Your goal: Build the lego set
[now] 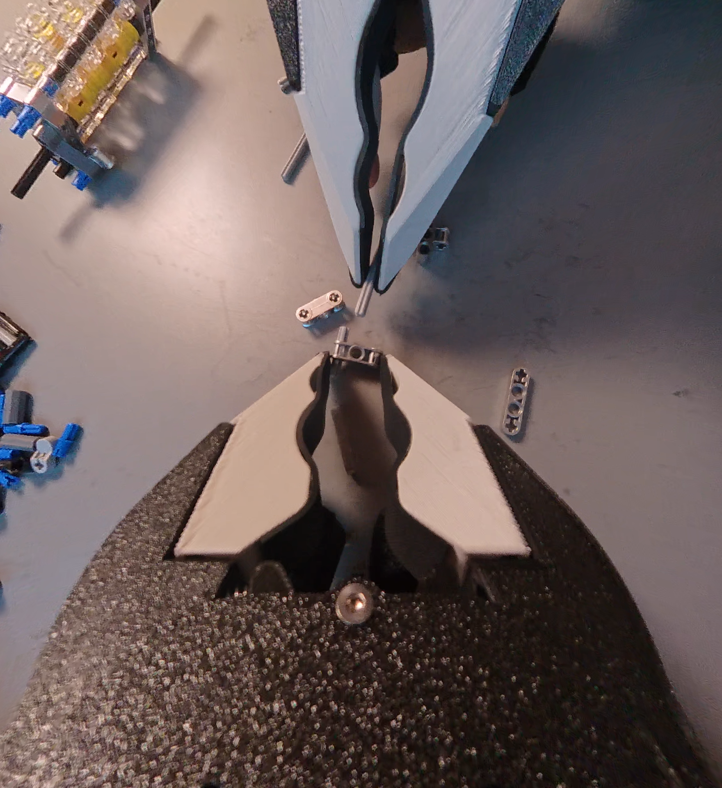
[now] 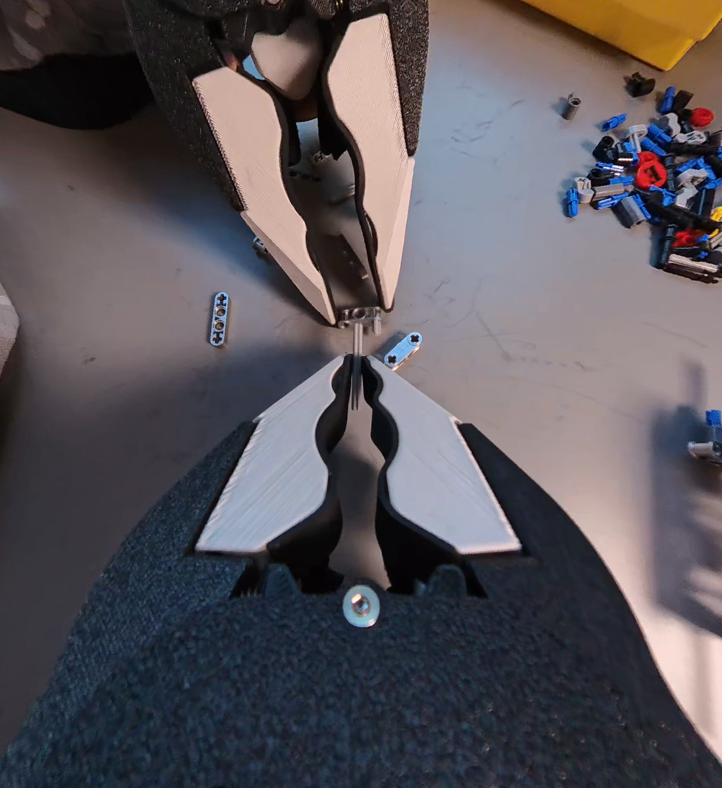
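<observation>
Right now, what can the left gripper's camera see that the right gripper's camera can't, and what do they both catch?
Only the left wrist view shows the clear and yellow brick assembly and a loose grey axle beside the far gripper.

Only the right wrist view shows the yellow bin.

Both show the left gripper shut on a grey connector, the right gripper shut on a thin grey axle, the four-hole beam, the short two-hole link and the pile of blue, black and red parts.

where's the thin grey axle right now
The thin grey axle is pinched in the right gripper, pointing at the grey connector held by the left gripper.
</observation>
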